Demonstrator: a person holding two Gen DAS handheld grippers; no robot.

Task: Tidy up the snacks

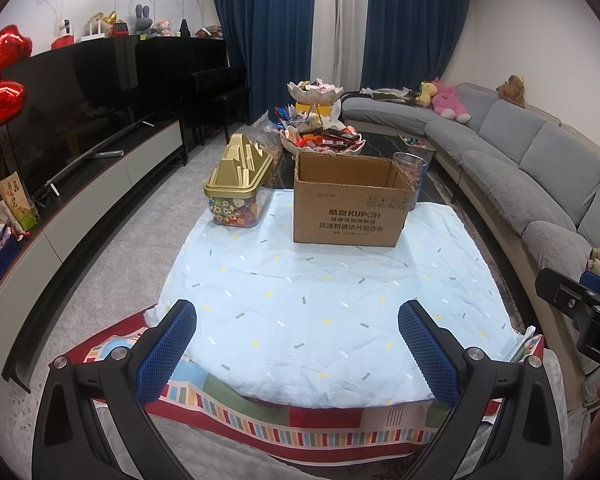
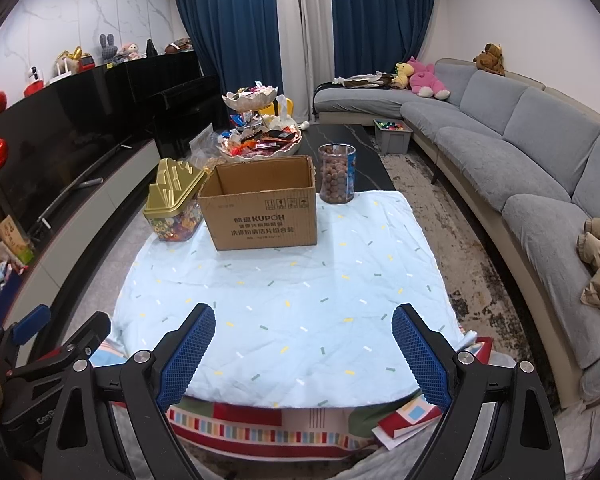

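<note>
An open cardboard box [image 1: 350,200] [image 2: 262,206] stands on the far part of a light blue cloth [image 1: 320,300] [image 2: 292,300] spread over the table. Left of it sits a clear candy container with a gold lid [image 1: 238,188] [image 2: 174,204]. Behind and right of the box stands a clear jar of round brown snacks [image 1: 412,172] [image 2: 337,174]. Further back, a two-tier dish [image 1: 320,136] [image 2: 260,136] holds wrapped snacks. My left gripper [image 1: 298,320] and right gripper [image 2: 304,324] both hover open over the near edge of the cloth, nothing between their fingers.
A grey curved sofa [image 1: 540,160] [image 2: 520,148] with plush toys runs along the right. A TV on a low cabinet [image 1: 80,120] lines the left wall. A small grey bin of coloured items [image 2: 392,130] sits by the sofa. A striped red cloth [image 1: 300,420] hangs under the blue one.
</note>
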